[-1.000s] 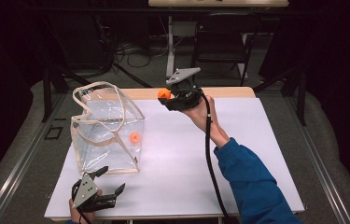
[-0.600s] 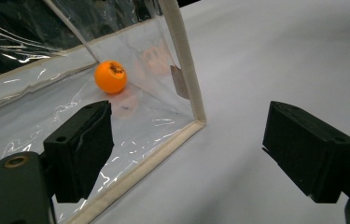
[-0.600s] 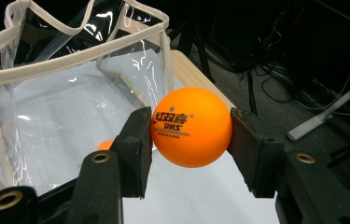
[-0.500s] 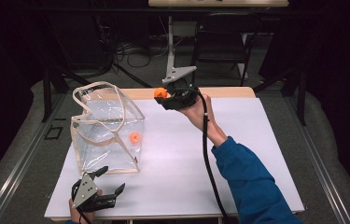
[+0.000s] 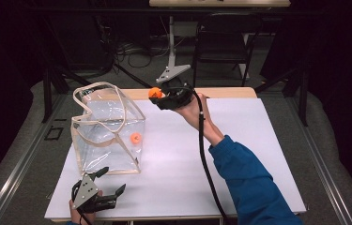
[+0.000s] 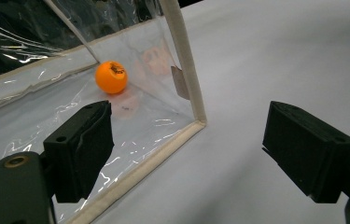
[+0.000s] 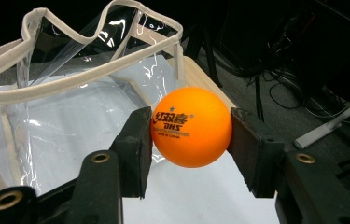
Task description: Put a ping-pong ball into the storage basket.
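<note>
i have the right gripper (image 5: 157, 96) raised over the far edge of the table (image 5: 258, 154), its jaws closed firmly on an orange ball (image 7: 191, 126); in the right gripper view both pads press the ball's sides squarely, with the printed label facing the camera. the clear bag (image 5: 105, 129) stands open at the left of the table, its cream-trimmed rim (image 7: 84, 70) wavy and sagging a little, and a second orange ball (image 5: 135, 138) already lies on its floor near the right wall. my left gripper (image 5: 99, 191) rests low at the near edge of the table, just beside the bag's near corner, jaws wide apart and holding nothing; in the left gripper view that corner seam (image 6: 184, 70) sits between its pads without touching them.

as i judge it, the step in hand is carrying the held ball over the bag's mouth and letting it go inside. to do that well, i'd keep the grip unchanged while travelling left, stay above the rim so the jaws don't snag the floppy trim, and centre over the widest part of the opening before lowering. i'd release only once the ball is below the rim, since it's light and likely to bounce. the soft walls may fold inward, so the left gripper could steady the near edge.
</note>
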Motion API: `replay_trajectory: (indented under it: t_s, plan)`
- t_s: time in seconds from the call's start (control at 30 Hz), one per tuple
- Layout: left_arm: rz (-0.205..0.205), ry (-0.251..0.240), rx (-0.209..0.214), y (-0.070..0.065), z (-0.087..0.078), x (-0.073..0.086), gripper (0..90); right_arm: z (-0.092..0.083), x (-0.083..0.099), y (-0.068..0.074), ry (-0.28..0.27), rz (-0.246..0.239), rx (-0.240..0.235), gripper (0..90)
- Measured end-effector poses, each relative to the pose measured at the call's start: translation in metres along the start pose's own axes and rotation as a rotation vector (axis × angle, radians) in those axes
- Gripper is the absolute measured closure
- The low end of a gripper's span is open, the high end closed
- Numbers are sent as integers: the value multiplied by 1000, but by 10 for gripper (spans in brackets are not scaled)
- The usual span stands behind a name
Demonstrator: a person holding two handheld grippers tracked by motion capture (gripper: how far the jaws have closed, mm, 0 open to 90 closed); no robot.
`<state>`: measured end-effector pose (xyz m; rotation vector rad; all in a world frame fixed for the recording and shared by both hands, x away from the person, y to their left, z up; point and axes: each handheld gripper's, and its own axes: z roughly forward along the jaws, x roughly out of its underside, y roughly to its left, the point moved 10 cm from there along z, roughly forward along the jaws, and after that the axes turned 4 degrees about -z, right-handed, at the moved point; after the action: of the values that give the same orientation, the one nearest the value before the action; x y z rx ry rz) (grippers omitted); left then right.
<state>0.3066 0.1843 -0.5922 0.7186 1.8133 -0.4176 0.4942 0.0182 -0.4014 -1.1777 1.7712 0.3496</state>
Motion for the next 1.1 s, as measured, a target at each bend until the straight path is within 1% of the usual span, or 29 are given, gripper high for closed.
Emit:
replay_trajectory:
  t_s: [0.5,0.77,1.1]
  plan:
    - [-1,-2,0,0,0,0,160,4,-14,8,-25,-11,-17,505]
    - [0,-1,1,0,0,0,160,11,-18,13,-24,-17,-31,505]
    - [6,-1,0,0,0,0,160,14,-25,18,-25,-27,-42,505]
